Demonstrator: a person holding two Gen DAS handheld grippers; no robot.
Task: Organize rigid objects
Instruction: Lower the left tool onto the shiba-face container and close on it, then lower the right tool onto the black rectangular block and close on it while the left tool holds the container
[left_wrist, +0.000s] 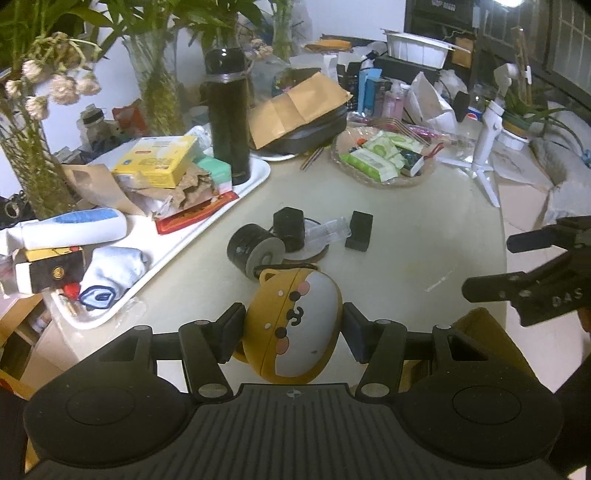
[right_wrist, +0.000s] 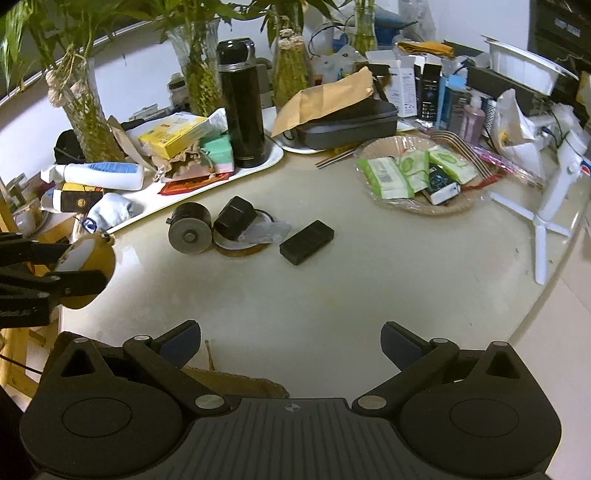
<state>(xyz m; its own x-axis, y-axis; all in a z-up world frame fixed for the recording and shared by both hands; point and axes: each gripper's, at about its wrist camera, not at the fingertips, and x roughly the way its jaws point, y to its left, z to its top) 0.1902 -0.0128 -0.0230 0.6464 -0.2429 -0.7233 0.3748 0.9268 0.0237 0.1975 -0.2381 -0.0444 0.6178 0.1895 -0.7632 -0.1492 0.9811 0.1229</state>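
My left gripper (left_wrist: 293, 328) is shut on a round yellow and white cartoon-face case (left_wrist: 295, 314), held above the table's near edge. In the right wrist view that case (right_wrist: 96, 264) shows at the far left between the left gripper's fingers (right_wrist: 74, 280). My right gripper (right_wrist: 291, 336) is open and empty over the near table edge; the left wrist view has it (left_wrist: 487, 266) at the right. On the table lie a black cylinder with a grey end (right_wrist: 190, 229), a black hexagonal block (right_wrist: 234, 218) on a round coaster (right_wrist: 236, 249), and a flat black box (right_wrist: 306, 242).
A white tray (left_wrist: 207, 229) at the left carries boxes, a tube, a sock and a tall black flask (left_wrist: 227, 114). A basket of wipes (left_wrist: 384, 158) and a white tripod (left_wrist: 484, 147) stand far right. Vases line the back. A brown box (right_wrist: 236, 384) sits below the near edge.
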